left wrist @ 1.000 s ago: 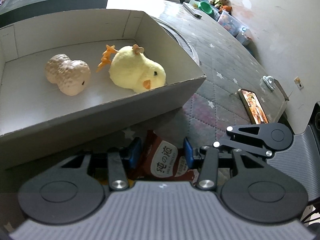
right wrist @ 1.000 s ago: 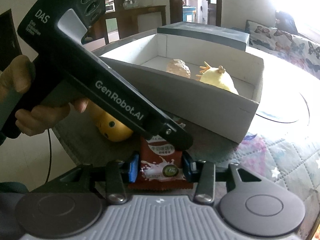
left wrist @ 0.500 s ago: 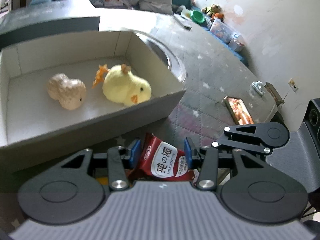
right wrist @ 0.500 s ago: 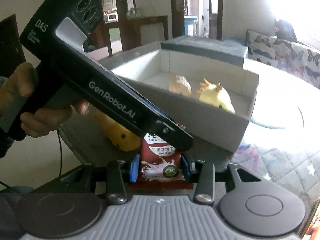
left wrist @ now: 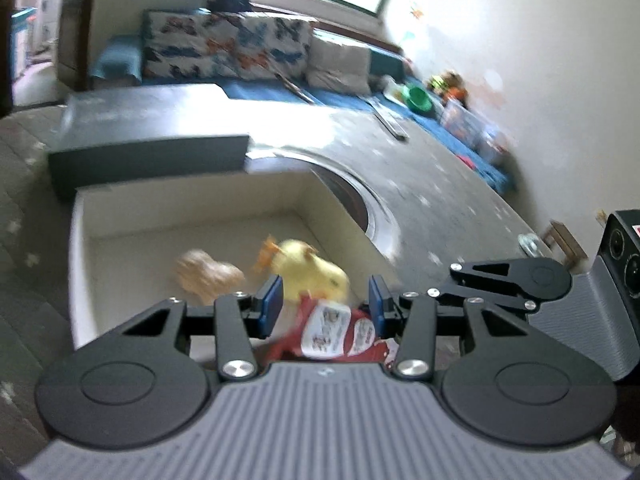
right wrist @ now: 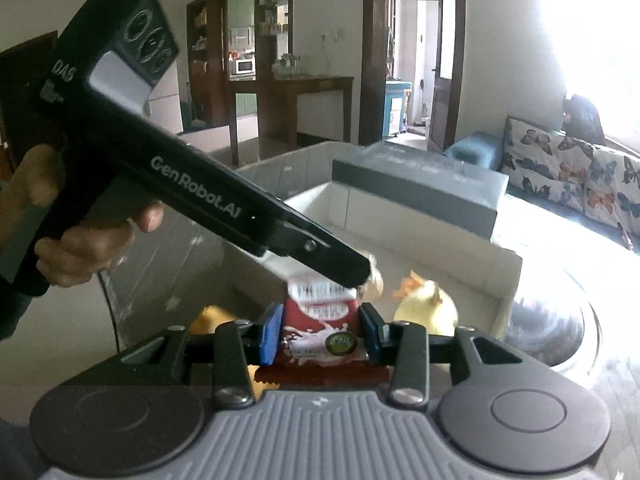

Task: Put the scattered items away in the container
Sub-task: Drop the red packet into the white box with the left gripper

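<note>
My left gripper (left wrist: 324, 304) is shut on a red snack packet (left wrist: 340, 332), which hangs tilted low between the blue pads, over the near wall of the box. My right gripper (right wrist: 320, 332) is shut on a red milk-biscuit packet (right wrist: 320, 320), held upright at the box's near side. The left gripper's tip (right wrist: 356, 274) crosses just above that packet. The white-lined cardboard box (left wrist: 80, 260) (right wrist: 508, 304) holds a yellow chick plush (left wrist: 316, 272) (right wrist: 428, 308) and a beige plush (left wrist: 204, 276). The left wrist view is blurred.
A dark lid (left wrist: 152, 148) (right wrist: 416, 184) lies behind the box. An orange-yellow toy (right wrist: 212, 318) sits on the table below my right gripper. A hand (right wrist: 80, 248) grips the left tool. The right tool's linkage (left wrist: 512, 284) is close on the right. A sofa stands beyond the round table.
Both grippers have risen and moved forward with their packets, from below the box's near wall to above it. The left camera now looks down into the box.
</note>
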`<state>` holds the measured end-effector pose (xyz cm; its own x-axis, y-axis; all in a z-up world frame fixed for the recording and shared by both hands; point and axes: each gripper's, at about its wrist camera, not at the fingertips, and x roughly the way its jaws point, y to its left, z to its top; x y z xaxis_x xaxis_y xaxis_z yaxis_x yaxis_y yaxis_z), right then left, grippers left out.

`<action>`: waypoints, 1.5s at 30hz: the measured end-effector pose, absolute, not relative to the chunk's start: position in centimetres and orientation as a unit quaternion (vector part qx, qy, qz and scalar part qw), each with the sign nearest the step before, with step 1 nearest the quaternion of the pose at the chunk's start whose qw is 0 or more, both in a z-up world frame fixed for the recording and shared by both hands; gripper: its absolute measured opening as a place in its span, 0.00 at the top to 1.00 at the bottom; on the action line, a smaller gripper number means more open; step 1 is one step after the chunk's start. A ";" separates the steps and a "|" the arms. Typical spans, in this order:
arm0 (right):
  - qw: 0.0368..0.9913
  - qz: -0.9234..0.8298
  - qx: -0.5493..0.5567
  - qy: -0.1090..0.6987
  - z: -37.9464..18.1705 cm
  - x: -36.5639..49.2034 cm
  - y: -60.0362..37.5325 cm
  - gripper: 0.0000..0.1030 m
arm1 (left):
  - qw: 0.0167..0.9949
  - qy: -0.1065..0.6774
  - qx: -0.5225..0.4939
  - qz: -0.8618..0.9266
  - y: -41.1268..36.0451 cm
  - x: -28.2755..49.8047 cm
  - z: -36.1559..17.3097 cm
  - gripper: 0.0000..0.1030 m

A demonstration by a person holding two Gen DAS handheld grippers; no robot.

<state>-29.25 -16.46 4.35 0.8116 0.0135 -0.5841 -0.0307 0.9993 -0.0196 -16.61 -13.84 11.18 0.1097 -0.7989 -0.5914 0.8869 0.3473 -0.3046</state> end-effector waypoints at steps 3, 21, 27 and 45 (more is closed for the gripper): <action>0.951 0.021 -0.011 0.309 4.8 -26.9 -17.0 0.61 | 0.759 0.346 0.044 -0.550 -13.1 -14.8 11.7 0.55; 0.923 0.055 0.007 0.381 2.0 -19.1 -19.9 0.61 | 0.778 0.366 0.023 -0.510 -10.4 -10.8 10.0 0.55; 0.914 0.066 0.017 0.400 1.1 -17.7 -21.0 0.59 | 0.780 0.363 0.028 -0.508 -9.7 -11.5 9.9 0.55; 0.930 0.060 -0.007 0.364 2.5 -23.4 -19.2 0.45 | 0.778 0.372 0.066 -0.502 -6.5 -15.7 8.7 0.55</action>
